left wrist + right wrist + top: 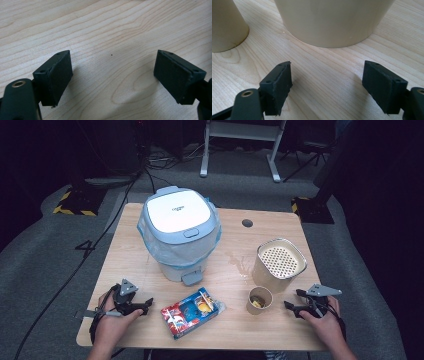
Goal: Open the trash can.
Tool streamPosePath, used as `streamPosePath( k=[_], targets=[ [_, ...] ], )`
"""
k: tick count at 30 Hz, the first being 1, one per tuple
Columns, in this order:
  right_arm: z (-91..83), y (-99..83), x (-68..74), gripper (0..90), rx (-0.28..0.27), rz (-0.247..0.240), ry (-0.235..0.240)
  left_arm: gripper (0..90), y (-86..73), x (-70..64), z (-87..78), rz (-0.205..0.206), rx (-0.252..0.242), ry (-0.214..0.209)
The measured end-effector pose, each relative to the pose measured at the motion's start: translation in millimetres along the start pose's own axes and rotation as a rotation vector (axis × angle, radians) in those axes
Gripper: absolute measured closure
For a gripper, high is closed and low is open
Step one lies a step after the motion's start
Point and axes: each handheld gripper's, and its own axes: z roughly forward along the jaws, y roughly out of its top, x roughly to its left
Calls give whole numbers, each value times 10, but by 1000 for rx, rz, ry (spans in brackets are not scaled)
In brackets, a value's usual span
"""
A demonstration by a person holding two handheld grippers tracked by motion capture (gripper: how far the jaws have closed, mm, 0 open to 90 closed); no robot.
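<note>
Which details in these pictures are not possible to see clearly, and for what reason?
- Inside of the bin: hidden by its shut white lid, high view.
- Lettering on the lid: too small to read, high view.
- Contents of the paper cup: something yellowish, too small to identify, high view.
- Print on the snack packet: blurred, high view.
- Top of the beige container: cut off by the upper edge, right gripper view.
- Inside of the container: covered by its perforated top, high view.

High view overlooks table [135, 250]; gripper views skim it, perhaps resting
</note>
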Motion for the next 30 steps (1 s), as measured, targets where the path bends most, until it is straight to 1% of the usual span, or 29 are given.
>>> streamPosePath(
  k=[2, 4, 9, 12, 13, 14, 16, 19, 21, 22, 23, 28, 30],
  targets=[
    [0, 0, 0, 237, 0, 1, 1, 162, 0, 5, -2, -2, -4, -2],
    [0, 0, -1, 237, 0, 1, 2, 187, 0, 18, -5, 3, -9, -4],
    [0, 0, -1, 237, 0, 0, 2, 261, -3, 39, -11, 1, -21, -3],
    [0, 0, -2, 237, 0, 1, 3, 302, -7, 53, -32, 10, -19, -16],
    [0, 0, -2, 237, 0, 1, 3, 333, -4, 65, -50, 20, -7, -21],
    [0, 0, -2, 237, 0, 1, 3, 359, 0, 79, -69, 20, 2, -29],
    [0, 0, -2, 237, 0, 0, 3, 377, 8, 92, -96, 15, 10, -41],
    [0, 0, -2, 237, 0, 1, 4, 389, 41, 101, -143, 31, 1, -57],
    [0, 0, -3, 237, 0, 1, 4, 409, 81, 91, -185, 35, -12, -81],
    [0, 0, -2, 237, 0, 1, 4, 420, 115, 86, -216, 41, -13, -100],
    [1, 0, -2, 237, 0, 1, 4, 432, 134, 74, -232, 41, -16, -108],
    [1, 0, -3, 237, 0, 1, 4, 435, 288, 15, -341, 84, -49, -142],
    [2, 2, -5, 237, 0, 0, 6, 436, 341, -9, -378, 92, -63, -158]
  ],
)
